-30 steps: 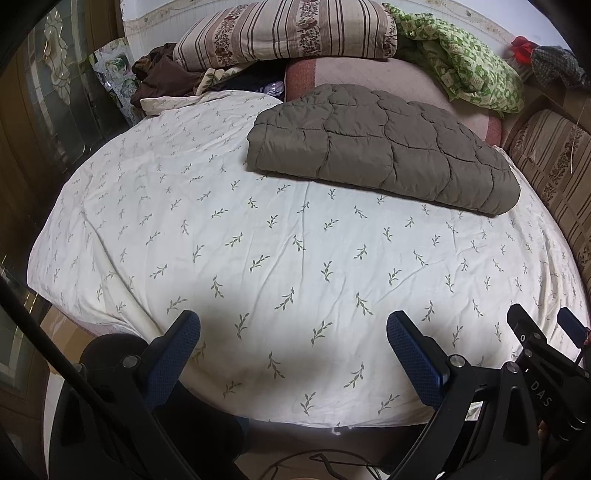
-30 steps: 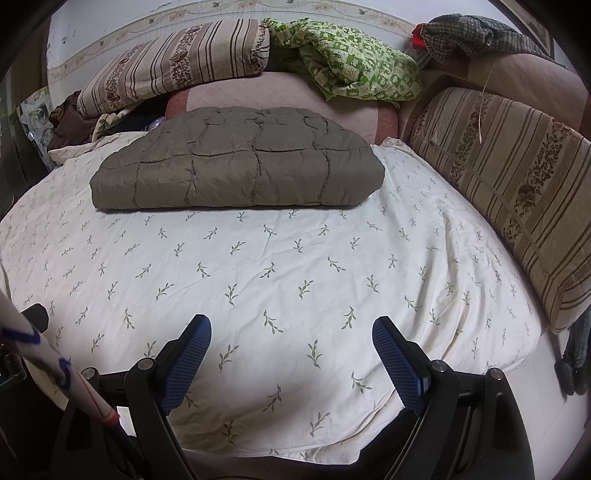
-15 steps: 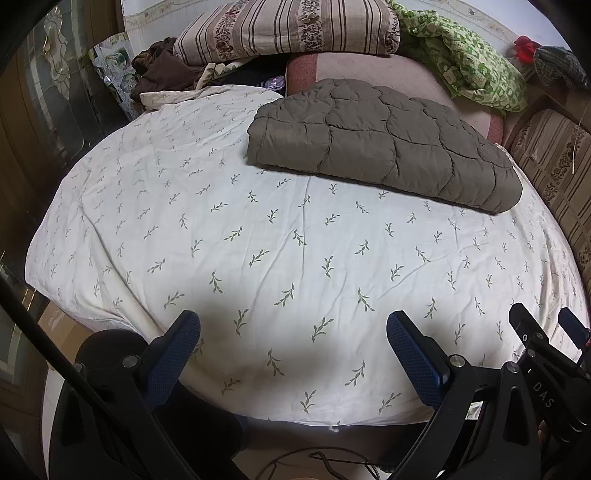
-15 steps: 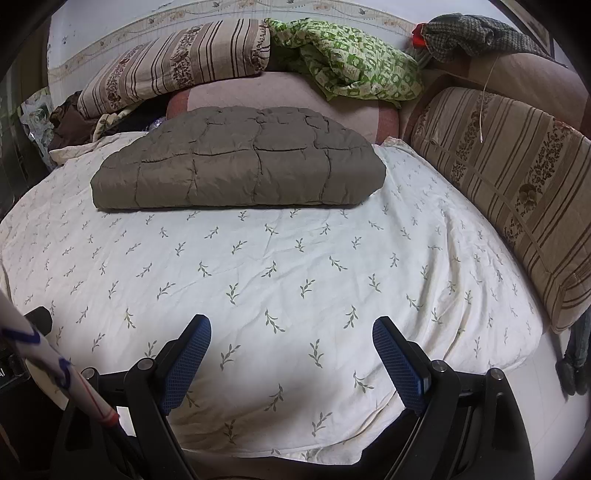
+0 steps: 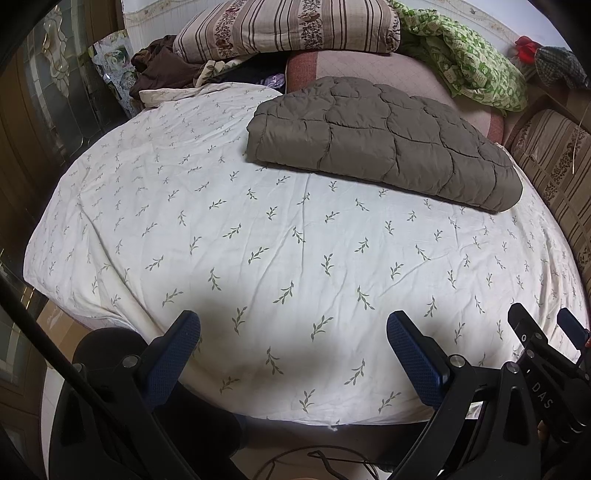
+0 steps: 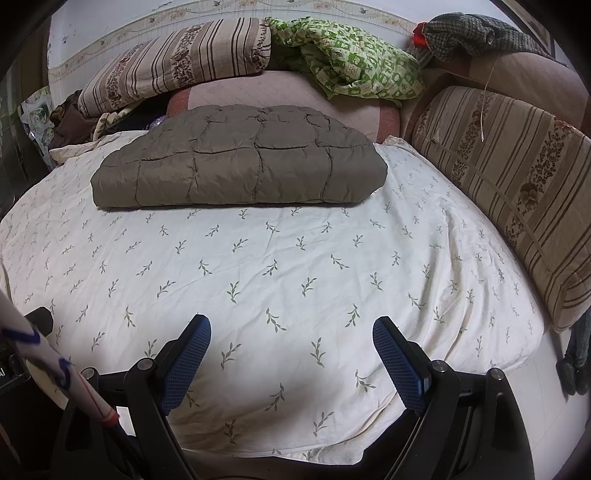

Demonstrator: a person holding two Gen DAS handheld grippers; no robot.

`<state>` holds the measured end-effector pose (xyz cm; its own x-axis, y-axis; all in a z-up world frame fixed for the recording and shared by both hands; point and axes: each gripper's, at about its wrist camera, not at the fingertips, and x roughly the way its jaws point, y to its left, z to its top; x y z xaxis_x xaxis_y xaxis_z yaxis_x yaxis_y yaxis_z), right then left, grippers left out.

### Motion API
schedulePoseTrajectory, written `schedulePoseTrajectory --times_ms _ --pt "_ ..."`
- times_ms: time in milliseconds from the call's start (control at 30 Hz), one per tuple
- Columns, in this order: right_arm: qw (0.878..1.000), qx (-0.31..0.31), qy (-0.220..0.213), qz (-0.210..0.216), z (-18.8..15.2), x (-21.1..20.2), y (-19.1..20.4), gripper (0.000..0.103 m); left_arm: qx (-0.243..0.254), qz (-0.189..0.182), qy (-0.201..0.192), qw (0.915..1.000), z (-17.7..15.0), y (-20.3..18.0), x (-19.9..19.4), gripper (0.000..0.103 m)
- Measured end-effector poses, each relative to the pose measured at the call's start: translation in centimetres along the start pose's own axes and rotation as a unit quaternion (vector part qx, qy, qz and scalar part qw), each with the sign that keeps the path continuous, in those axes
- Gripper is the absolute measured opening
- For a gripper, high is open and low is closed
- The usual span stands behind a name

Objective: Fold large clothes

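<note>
**Both tongs spread and empty over the bed's near edge**

The left gripper point(image 5: 293, 332) hangs with its blue-padded jaws wide apart, nothing between them, over the near edge of the leaf-print bedsheet point(image 5: 258, 229). The right gripper point(image 6: 291, 338) is spread the same way, also empty.

The folded grey-brown quilted coat point(image 6: 240, 166) lies flat at the far side of the sheet, well apart from both tongs, against a pink bolster point(image 6: 280, 94).

Only the left view shows the dark cabinet point(image 5: 33, 122) and brown clothes heap point(image 5: 162, 70). Only the right view shows the full striped cushion point(image 6: 509, 192) along the bed's right side. Both show the striped pillow point(image 5: 288, 26) and green blanket point(image 6: 347, 62).
</note>
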<state>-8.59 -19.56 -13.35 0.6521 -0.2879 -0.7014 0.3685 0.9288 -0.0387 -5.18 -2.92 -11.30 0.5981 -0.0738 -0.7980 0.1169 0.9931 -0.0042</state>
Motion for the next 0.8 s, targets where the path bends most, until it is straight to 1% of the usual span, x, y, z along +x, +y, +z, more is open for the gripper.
schedulePoseTrajectory --times_ms 433,800 --pt "1.000 0.001 -0.002 0.000 -0.06 0.00 -0.01 0.093 -0.002 -0.001 0.003 1.0000 -0.05 -0.14 0.22 0.101" --pt "1.000 0.001 0.001 0.002 -0.07 0.10 -0.05 0.093 0.005 -0.005 -0.004 1.0000 -0.05 -0.32 0.05 0.101"
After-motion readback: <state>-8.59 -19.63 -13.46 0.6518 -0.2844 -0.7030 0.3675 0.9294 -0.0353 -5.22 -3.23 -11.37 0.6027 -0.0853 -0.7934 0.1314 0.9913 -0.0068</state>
